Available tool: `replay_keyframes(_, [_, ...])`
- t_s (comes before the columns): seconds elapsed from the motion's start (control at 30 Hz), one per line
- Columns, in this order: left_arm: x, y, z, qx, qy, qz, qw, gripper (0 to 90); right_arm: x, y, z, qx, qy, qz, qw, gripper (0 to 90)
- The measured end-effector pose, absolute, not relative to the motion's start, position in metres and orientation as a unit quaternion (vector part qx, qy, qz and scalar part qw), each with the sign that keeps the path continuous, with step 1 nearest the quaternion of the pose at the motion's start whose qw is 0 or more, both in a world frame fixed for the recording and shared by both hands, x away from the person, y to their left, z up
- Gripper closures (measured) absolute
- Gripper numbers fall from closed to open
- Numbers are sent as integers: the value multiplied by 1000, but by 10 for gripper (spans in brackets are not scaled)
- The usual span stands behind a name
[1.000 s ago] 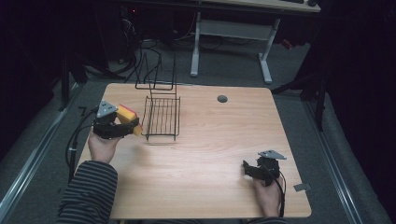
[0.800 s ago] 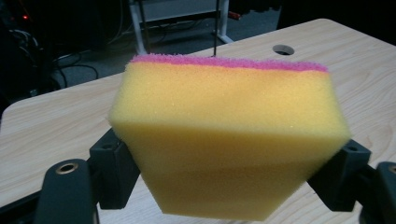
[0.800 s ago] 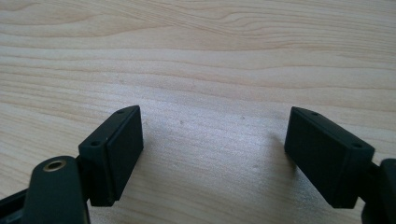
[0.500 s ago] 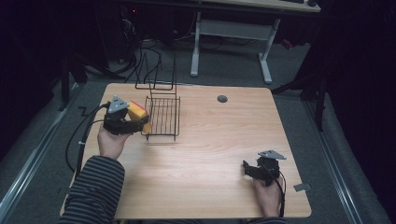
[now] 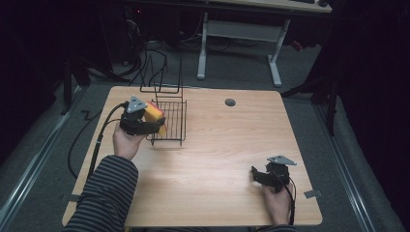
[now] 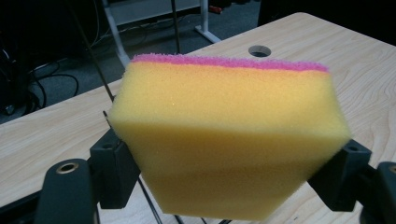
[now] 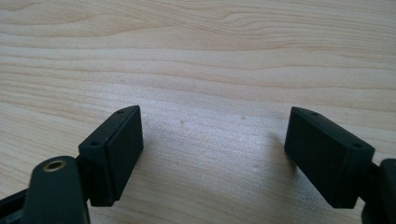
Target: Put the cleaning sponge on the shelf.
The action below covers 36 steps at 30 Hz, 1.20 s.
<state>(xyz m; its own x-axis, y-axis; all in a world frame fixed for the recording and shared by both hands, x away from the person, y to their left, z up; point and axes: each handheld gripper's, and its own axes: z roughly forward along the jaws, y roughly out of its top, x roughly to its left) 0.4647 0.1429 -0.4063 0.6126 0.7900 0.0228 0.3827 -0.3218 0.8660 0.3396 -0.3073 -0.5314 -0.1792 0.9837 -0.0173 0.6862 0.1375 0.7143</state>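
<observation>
A: Where do we see the sponge (image 6: 229, 140)?

B: Between the fingers of the left gripper (image 5: 153, 122). In the left gripper view one black finger (image 6: 114, 170) presses its lower left side and the other presses its lower right side, so the gripper is closed on it. The foam bulges out above the two contact points.

A: How does it sit?

B: We see the yellow body facing the camera, with the pink scouring layer along the far top edge. It is off the worktop (image 5: 232, 145), carried in the air.

A: And relative to the rack (image 5: 169, 121)?

B: From the high view we place the sponge at the rack's left edge, on the worktop's left side. Whether it touches the wires we cannot tell. In the left gripper view a thin black wire passes just behind and below the sponge.

A: What of the right gripper (image 5: 258, 176)?

B: It lies low at the worktop's near right, held in the right hand (image 5: 275, 203), well apart from the rack. In its own view we see its fingers (image 7: 116, 149) spread wide, with bare wood grain between them and nothing held.

A: The left arm?

B: We see a striped sleeve (image 5: 104, 198) coming in from the bottom left, and a cable (image 5: 99, 140) trailing off the gripper.
</observation>
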Motion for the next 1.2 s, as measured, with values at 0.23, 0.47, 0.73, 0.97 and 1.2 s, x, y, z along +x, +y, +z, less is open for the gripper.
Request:
replay_keyframes(0.23, [474,134,-414,779,380,228,443,229,339,-307,-531,587,711,293,254,196])
replay_keyframes(0.47, [484,127,-421,776,388,231,440,229,339,-307,-531,586,711,292,254,196])
replay_keyframes(0.73, [499,116,-440,776,400,232,428,228,339,-307,-531,587,711,293,254,196])
replay_keyframes(0.97, [508,108,-453,775,412,233,418,228,339,-307,-531,586,711,293,255,196])
replay_keyframes(1.2, [510,105,-457,778,412,234,414,227,339,-307,-531,586,711,293,255,196])
